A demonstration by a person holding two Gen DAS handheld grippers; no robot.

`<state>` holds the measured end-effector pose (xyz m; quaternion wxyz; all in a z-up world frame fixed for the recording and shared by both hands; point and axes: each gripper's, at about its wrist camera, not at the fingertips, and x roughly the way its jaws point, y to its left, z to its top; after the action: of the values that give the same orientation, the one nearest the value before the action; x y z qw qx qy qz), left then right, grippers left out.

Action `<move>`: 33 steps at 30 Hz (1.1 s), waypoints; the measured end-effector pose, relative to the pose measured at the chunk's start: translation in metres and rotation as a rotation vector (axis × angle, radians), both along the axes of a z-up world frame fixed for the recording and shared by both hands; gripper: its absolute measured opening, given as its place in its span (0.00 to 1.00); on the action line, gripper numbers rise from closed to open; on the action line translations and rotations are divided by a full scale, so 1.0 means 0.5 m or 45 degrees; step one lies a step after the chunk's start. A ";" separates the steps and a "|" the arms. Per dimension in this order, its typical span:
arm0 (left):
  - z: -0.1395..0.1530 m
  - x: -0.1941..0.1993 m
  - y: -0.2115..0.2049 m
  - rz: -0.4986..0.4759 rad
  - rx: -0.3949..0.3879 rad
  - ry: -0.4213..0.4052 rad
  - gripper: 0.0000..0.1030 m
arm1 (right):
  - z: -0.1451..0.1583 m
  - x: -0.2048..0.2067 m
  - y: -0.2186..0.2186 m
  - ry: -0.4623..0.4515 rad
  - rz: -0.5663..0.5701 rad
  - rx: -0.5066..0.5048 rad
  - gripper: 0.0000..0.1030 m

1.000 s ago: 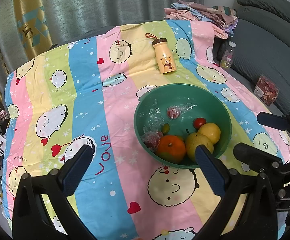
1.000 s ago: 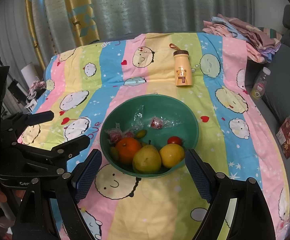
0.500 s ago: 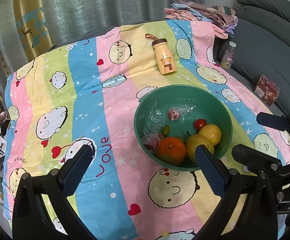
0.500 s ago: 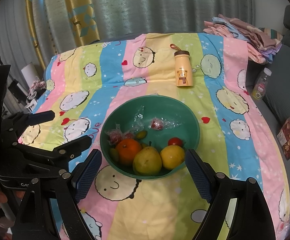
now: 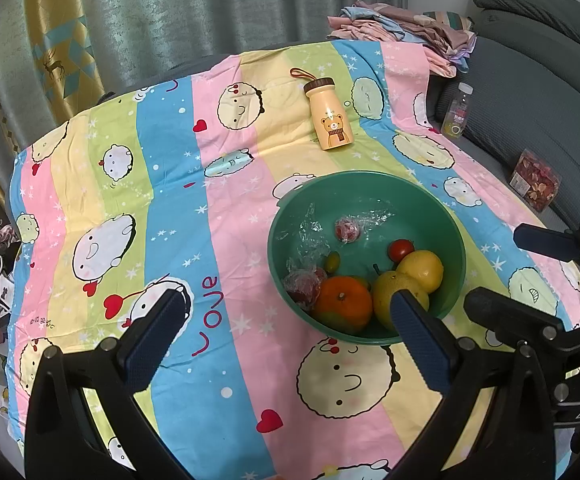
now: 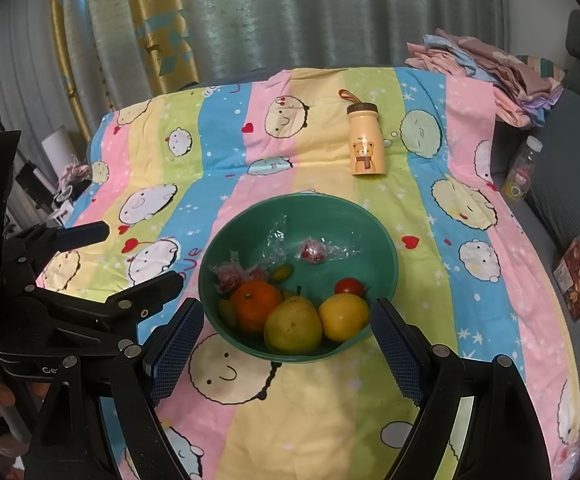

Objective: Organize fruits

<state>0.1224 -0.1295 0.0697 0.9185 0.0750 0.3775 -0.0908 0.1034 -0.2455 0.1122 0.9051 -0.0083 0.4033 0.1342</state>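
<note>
Hovering open, both tools (image 6: 285, 344) near green bowl (image 6: 382, 252) w/ fruit, striped cloth (image 6: 330, 408)

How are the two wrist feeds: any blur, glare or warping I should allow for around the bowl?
Left wrist view: sharp, evenly lit; fisheye bends the tablecloth edges, corners black. Right wrist view: equally sharp; small glare on the plastic wrap in the green bowl and on the bear bottle; soft shadow under the bowl.

Grey curtains (image 5: 209, 8) (pleated), grey sofa (image 5: 530, 92).
</note>
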 end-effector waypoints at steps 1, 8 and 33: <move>-0.001 0.002 0.001 0.001 0.000 0.000 1.00 | 0.000 0.000 0.000 -0.001 0.000 0.000 0.83; -0.001 0.002 0.001 -0.001 0.000 -0.001 1.00 | -0.001 0.000 0.000 -0.001 0.000 0.000 0.83; 0.002 0.005 0.001 0.003 0.002 -0.010 1.00 | 0.001 0.000 0.001 -0.004 0.001 0.001 0.83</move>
<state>0.1250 -0.1291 0.0706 0.9200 0.0757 0.3741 -0.0890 0.1036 -0.2452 0.1125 0.9057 -0.0082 0.4019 0.1346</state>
